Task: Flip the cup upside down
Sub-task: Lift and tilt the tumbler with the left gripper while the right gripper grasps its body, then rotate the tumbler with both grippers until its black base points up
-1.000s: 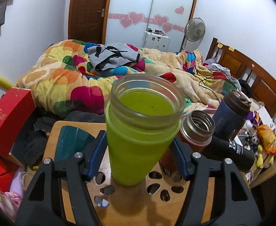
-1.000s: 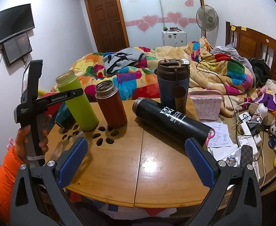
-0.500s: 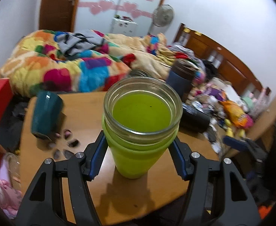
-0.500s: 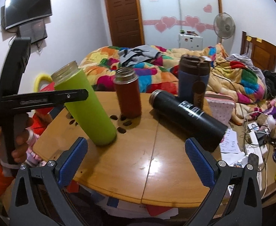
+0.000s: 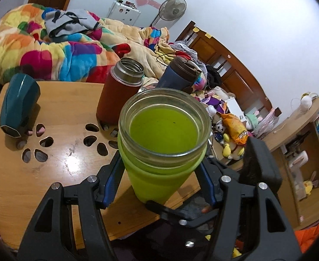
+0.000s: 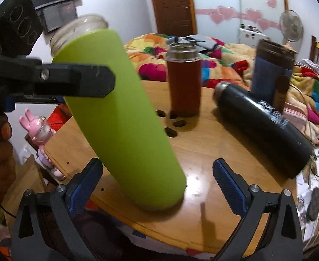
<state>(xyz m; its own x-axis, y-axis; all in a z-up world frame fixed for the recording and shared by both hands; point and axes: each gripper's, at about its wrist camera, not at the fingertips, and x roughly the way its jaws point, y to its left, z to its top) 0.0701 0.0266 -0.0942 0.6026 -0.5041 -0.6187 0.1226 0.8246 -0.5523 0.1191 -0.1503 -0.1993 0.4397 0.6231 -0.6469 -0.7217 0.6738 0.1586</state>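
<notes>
The lime-green cup with a clear glass rim is mouth up and tilted, held between the blue pads of my left gripper, which is shut on it. In the right wrist view the same cup leans left, its base near the front edge of the round wooden table. The left gripper's black finger crosses its upper part. My right gripper is open, its pads on either side of the cup's base, not touching.
A red-brown flask, a black bottle lying on its side and a dark blue tumbler sit behind the cup. A teal cup lies on its side at the table's left. A bed is beyond.
The left gripper has carried the green cup from the table's back left toward the front edge and tilted it. The right gripper has moved in around its base.
</notes>
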